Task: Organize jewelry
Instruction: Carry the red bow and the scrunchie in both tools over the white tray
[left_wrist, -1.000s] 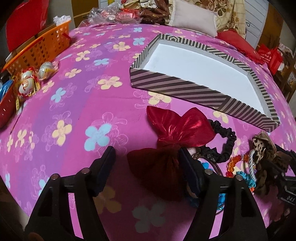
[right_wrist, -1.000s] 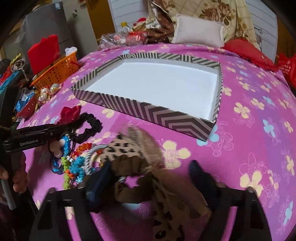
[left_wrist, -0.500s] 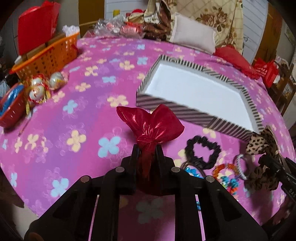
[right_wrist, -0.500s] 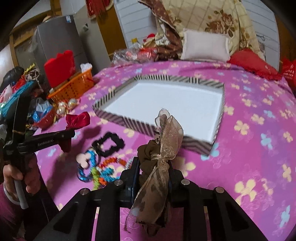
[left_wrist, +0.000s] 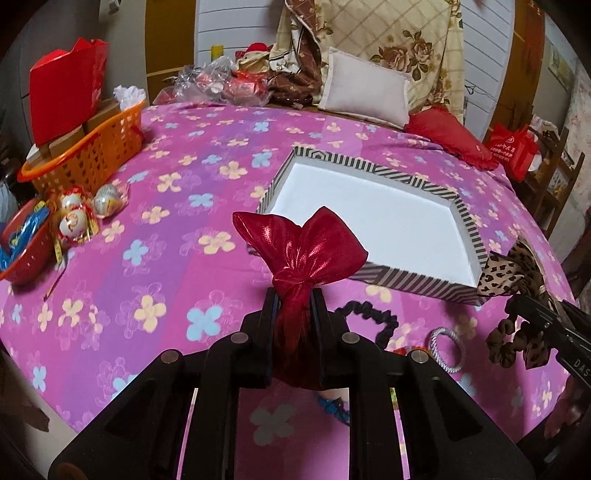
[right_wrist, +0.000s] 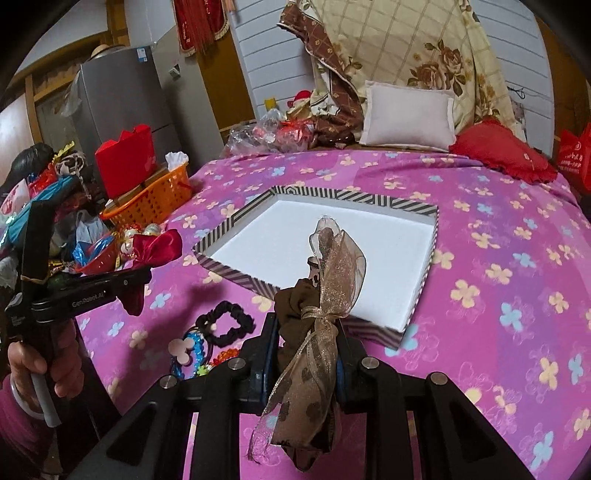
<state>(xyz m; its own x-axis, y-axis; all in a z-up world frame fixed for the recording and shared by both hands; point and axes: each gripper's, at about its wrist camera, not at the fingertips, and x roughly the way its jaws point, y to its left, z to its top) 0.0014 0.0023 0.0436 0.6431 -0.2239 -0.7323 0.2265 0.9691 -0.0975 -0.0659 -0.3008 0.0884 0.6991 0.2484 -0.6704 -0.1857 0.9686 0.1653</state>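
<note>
Both tools pinch fabric hair pieces above the bed: the left tool (left_wrist: 293, 295) clamps a shiny red bow scrunchie (left_wrist: 306, 251) at its knot, and the right tool (right_wrist: 304, 325) grips a brown scrunchie with a sheer gauze ribbon (right_wrist: 325, 295). Below lie a black ruffled scrunchie (right_wrist: 225, 323), a silver ring (left_wrist: 447, 349) and coloured beads (right_wrist: 194, 350) on the pink flowered bedspread (left_wrist: 177, 206). Beyond sits the empty striped box (left_wrist: 369, 218), white inside. Farther left stands an orange basket (left_wrist: 85, 155); pillows lie at the far end.
</note>
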